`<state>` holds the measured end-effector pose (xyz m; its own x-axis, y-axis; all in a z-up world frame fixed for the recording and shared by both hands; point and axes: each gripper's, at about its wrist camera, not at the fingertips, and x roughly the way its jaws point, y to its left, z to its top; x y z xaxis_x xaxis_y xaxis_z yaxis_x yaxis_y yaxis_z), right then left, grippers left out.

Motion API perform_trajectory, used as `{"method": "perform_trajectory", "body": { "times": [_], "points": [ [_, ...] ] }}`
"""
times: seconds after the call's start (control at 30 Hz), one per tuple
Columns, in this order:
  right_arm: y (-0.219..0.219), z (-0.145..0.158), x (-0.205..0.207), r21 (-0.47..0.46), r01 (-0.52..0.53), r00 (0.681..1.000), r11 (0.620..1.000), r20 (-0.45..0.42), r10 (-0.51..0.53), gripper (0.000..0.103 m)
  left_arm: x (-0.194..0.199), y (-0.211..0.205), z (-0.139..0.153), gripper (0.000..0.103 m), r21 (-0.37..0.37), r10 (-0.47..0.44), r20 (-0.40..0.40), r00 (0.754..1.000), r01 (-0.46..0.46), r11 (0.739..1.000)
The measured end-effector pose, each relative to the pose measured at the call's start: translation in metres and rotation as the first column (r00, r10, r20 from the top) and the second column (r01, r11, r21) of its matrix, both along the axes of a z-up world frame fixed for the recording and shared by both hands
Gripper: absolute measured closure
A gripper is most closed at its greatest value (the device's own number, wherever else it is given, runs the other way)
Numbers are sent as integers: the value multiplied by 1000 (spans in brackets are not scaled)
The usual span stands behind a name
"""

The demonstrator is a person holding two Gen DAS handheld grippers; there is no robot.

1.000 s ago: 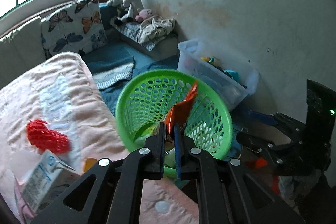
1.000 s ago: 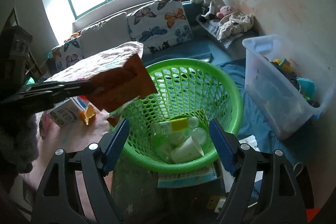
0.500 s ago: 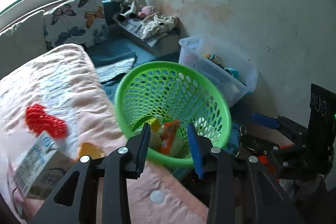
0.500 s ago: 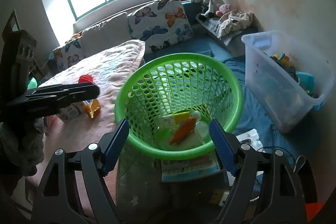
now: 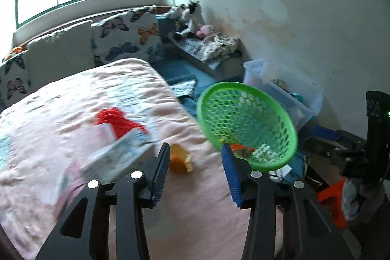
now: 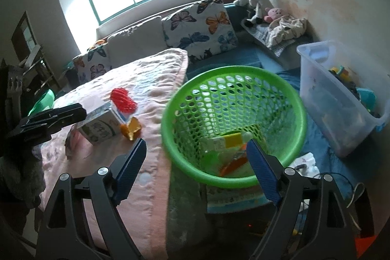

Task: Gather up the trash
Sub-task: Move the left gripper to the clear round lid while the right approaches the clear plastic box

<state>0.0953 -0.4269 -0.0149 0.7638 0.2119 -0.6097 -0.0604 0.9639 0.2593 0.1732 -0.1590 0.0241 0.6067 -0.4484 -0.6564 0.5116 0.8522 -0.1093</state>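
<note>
While the left hand-held gripper hangs over the pink quilted bed cover, its jaws are opening with nothing pinched between them, and the small orange crumpled scrap lies on the cover just ahead, showing in the gap nearer the left finger. The white and blue drink carton lies on its side just to the left of that finger, its long axis slanting up to the right, with the red mesh piece beyond it. The right hand-held gripper is also spreading and empty, aimed at the edge of the bed beside the round green perforated plastic basket, which already holds bottles and wrappers. By my judgement the left hand is nearer the 3 leftover pieces, so the next pick-up falls to it.
</note>
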Motion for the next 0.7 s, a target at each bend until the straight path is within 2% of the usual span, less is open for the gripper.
{"method": "perform_trajectory", "body": {
  "times": [0.07,0.33,0.53,0.7],
  "points": [
    [7,1,1,-4,-14,1000,1000,1,14,19,-2,18,1,55,8,33,15,999,-33,999],
    [30,4,8,-2,-64,998,998,4,64,19,1,84,2,55,31,153,59,986,-155,987],
    [49,7,14,-12,-102,995,995,3,102,19,15,126,-11,55,50,239,26,971,-240,969],
    [66,11,20,-20,-131,991,991,3,131,19,28,150,-26,63,31,261,-36,965,-260,965]
  ]
}}
